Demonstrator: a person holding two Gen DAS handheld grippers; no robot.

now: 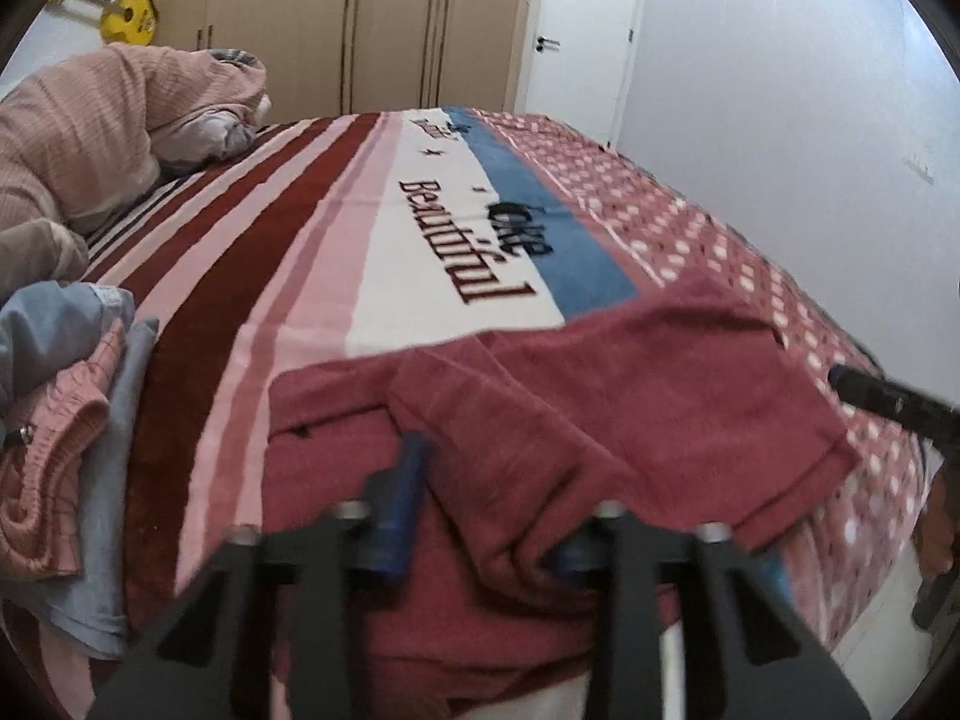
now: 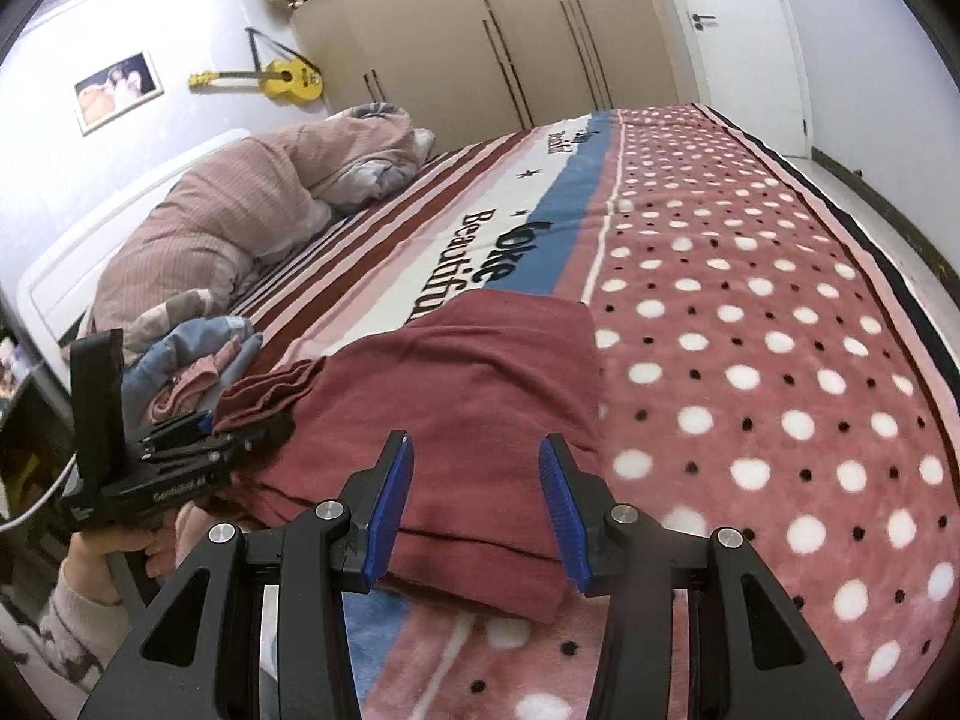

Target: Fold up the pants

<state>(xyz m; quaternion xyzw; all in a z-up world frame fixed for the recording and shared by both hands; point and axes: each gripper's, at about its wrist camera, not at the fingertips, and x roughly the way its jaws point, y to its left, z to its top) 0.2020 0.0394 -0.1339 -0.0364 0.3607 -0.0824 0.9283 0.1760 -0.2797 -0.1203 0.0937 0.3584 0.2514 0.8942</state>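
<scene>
1. Maroon pants (image 2: 468, 396) lie folded on the bed (image 2: 780, 360).
2. Left gripper (image 2: 240, 438): jaws clamped on the pants' gathered edge.
3. Right gripper (image 2: 474, 504): jaws apart, empty, over the pants.

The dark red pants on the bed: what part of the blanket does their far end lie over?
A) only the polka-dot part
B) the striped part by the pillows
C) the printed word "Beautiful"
C: in the right wrist view the dark red pants cover the end of the word "Beautiful" on the blanket.
</scene>
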